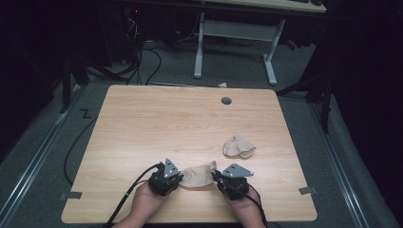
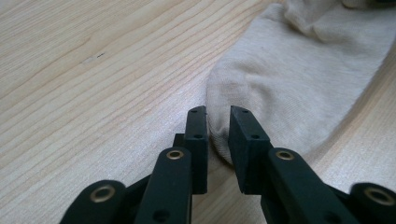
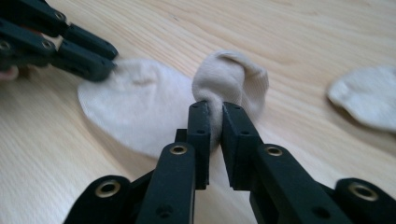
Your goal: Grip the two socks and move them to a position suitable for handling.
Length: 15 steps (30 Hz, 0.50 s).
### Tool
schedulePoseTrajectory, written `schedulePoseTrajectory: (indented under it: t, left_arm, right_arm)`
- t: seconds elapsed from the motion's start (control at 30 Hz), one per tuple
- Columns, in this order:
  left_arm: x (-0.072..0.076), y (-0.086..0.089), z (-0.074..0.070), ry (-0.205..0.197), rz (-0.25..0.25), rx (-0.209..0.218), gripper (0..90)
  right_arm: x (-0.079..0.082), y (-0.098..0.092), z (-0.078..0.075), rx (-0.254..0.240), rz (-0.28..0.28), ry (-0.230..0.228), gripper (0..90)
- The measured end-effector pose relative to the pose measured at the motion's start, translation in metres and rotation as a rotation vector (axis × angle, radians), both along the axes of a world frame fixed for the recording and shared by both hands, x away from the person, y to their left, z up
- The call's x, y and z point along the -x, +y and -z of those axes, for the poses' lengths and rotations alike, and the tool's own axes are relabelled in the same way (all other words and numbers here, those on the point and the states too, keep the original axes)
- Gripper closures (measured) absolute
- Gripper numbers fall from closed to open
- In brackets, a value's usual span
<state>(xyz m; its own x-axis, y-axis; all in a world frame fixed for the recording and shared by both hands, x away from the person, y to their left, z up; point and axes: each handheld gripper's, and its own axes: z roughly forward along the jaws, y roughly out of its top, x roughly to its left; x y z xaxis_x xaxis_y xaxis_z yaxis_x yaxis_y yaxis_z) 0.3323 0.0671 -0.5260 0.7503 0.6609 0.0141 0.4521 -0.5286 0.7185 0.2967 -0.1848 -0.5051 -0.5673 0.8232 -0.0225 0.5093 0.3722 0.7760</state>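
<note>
Pale wooden table (image 1: 142,123) carries a beige sock (image 1: 198,175) at its near edge, pinched at opposite ends by left gripper (image 2: 218,122) and right gripper (image 3: 213,117), seemingly mid-straightening; pulling apart evenly comes next.

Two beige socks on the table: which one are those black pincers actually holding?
The near sock, stretched between the left gripper and right gripper, each pinching one end. The other sock lies crumpled farther back to the right, untouched.
</note>
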Motion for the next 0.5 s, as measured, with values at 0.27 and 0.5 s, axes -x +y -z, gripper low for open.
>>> schedulePoseTrajectory:
  t: [0.27,0.5]
  left_arm:
    - [-0.001,0.000,0.000,0.002,-0.009,-0.003,72.5]
    - [0.001,0.000,-0.001,-0.014,-0.006,-0.023,71.8]
  right_arm:
    - [0.008,-0.019,0.001,0.001,0.034,0.017,70.4]
    - [0.005,-0.027,-0.011,-0.018,0.067,-0.047,70.3]
